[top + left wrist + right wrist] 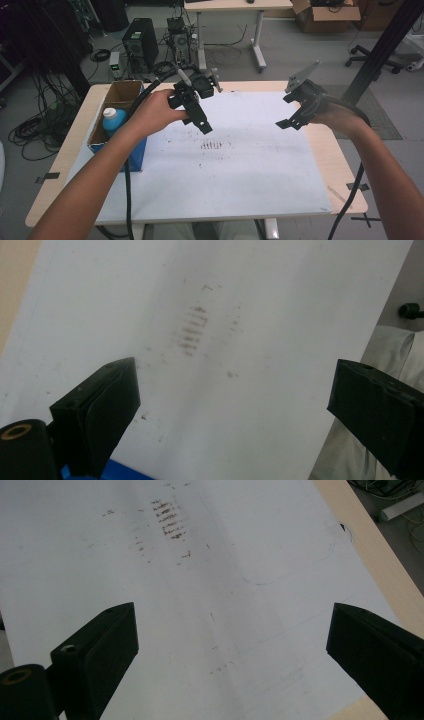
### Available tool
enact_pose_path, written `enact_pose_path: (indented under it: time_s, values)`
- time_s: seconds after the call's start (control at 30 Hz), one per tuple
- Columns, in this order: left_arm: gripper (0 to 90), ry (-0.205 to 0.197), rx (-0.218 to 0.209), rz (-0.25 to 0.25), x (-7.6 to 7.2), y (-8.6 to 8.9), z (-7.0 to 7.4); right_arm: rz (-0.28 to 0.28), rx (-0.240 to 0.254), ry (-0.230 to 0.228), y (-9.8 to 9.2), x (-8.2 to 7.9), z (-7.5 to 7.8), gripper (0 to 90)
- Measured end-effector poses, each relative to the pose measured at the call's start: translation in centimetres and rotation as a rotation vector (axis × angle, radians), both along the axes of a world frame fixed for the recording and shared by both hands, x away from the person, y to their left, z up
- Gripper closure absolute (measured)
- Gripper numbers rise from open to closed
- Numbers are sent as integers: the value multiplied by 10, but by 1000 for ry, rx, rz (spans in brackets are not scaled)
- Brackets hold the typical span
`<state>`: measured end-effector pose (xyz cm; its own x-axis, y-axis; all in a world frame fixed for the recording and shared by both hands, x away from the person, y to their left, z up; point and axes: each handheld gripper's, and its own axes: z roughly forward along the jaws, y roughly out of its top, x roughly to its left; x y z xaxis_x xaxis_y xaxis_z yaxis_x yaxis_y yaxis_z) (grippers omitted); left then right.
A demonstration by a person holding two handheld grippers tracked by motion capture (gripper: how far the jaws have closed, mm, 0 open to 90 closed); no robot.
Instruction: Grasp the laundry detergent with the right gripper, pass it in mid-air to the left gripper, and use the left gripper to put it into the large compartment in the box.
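High view: left gripper (200,117) and right gripper (290,121) hover over the white sheet (240,170), jaws wide apart, empty.

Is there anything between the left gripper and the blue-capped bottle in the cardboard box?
Nothing visible stands between them. The left gripper, fingers open, is held above the white sheet just right of the cardboard box; the bottle stands upright inside, open from above.
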<state>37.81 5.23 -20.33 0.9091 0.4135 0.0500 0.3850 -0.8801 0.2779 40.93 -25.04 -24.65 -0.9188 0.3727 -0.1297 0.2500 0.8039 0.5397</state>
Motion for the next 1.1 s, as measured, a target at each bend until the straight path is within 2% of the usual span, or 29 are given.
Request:
enact_pose_path:
  time_s: [0.13,0.43,1.1]
  values:
    - [69,1,-16,-16,-5,-1,-3,4,-2,-1,2,1,-1,61]
    - [69,6,-22,-25,-11,-1,-10,1,1,-3,4,0,1,62]
    - [70,9,-21,-23,-6,-5,-11,10,0,3,7,-1,-2,61]
